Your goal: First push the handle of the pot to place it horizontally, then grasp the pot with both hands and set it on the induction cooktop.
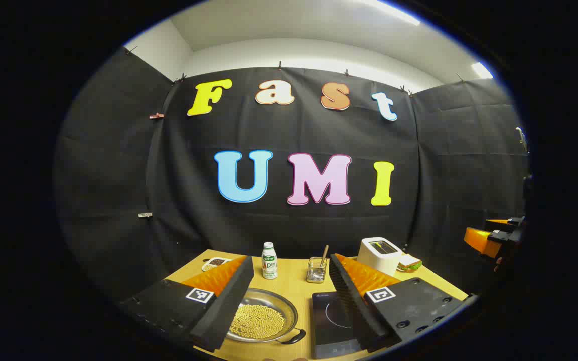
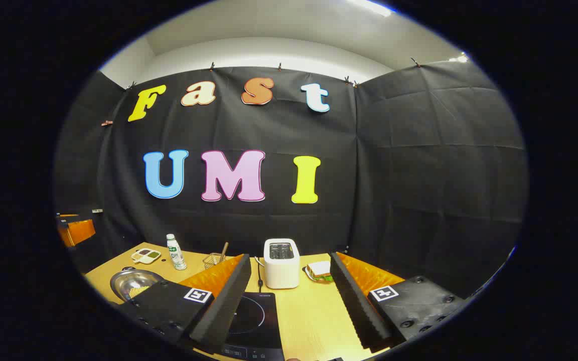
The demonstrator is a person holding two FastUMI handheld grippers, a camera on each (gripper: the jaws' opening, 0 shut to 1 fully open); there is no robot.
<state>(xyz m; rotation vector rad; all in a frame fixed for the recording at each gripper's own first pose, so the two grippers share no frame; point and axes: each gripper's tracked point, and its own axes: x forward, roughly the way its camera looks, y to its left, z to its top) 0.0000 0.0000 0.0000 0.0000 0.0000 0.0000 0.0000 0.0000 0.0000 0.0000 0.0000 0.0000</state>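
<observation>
In the left gripper view a shallow metal pot (image 1: 261,317) holding yellow beans sits on the wooden table, its dark handle (image 1: 292,338) pointing toward the near right. A black induction cooktop (image 1: 330,323) lies just right of it. My left gripper (image 1: 289,296) hangs open above both, with nothing between its fingers. In the right gripper view the cooktop (image 2: 254,321) lies below my open right gripper (image 2: 289,296), and the pot (image 2: 133,283) rests at the far left. The other gripper (image 1: 494,235) shows at the right edge of the left gripper view.
At the back of the table stand a small white bottle (image 1: 269,260), a wire utensil basket (image 1: 316,269), a white toaster (image 2: 281,263) and a sandwich on a plate (image 2: 320,271). A divided dish (image 2: 145,256) lies at the back left.
</observation>
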